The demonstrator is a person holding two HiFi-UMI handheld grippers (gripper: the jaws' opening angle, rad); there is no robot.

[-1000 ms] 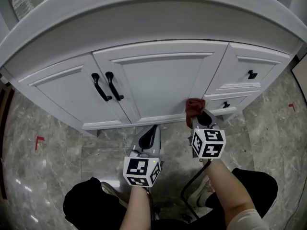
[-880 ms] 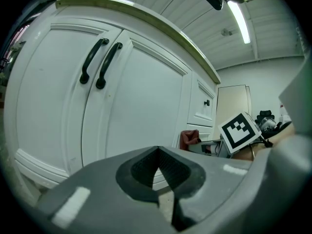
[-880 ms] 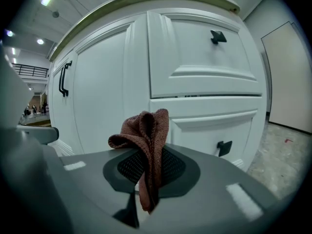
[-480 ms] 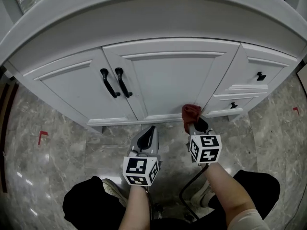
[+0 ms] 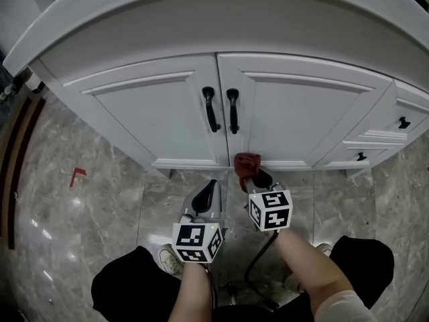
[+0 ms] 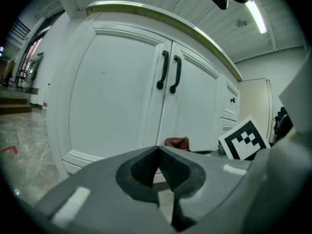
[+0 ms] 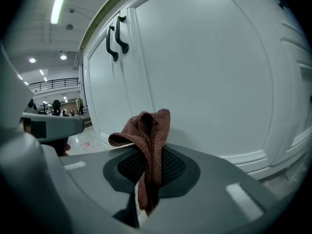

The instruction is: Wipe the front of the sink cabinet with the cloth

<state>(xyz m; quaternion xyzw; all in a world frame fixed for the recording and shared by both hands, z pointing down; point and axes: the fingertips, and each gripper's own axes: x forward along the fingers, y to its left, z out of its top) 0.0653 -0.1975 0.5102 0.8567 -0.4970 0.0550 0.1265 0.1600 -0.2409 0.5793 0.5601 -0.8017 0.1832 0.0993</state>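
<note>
The white sink cabinet (image 5: 167,123) has two doors with black handles (image 5: 210,109) at the centre seam. My right gripper (image 5: 255,175) is shut on a red-brown cloth (image 5: 247,162), which sits low at the bottom rail of the right door, just right of the seam. In the right gripper view the cloth (image 7: 147,133) sticks up from the shut jaws of the right gripper (image 7: 146,172), close to the door panel (image 7: 204,82); contact is unclear. My left gripper (image 5: 207,194) hangs shut and empty over the floor, left of the right one. In its own view the left gripper (image 6: 158,155) faces the doors and the cloth (image 6: 178,142).
Two drawers with black knobs (image 5: 403,122) (image 5: 361,157) are at the cabinet's right end. The floor (image 5: 100,206) is grey marble with a red tape mark (image 5: 78,174). The person's legs and shoe (image 5: 169,257) and a dark cable (image 5: 258,267) are below the grippers.
The right gripper with the cloth has slid left along the cabinet's bottom rail, from near the drawers to just right of the door seam. The left gripper stayed beside it.
</note>
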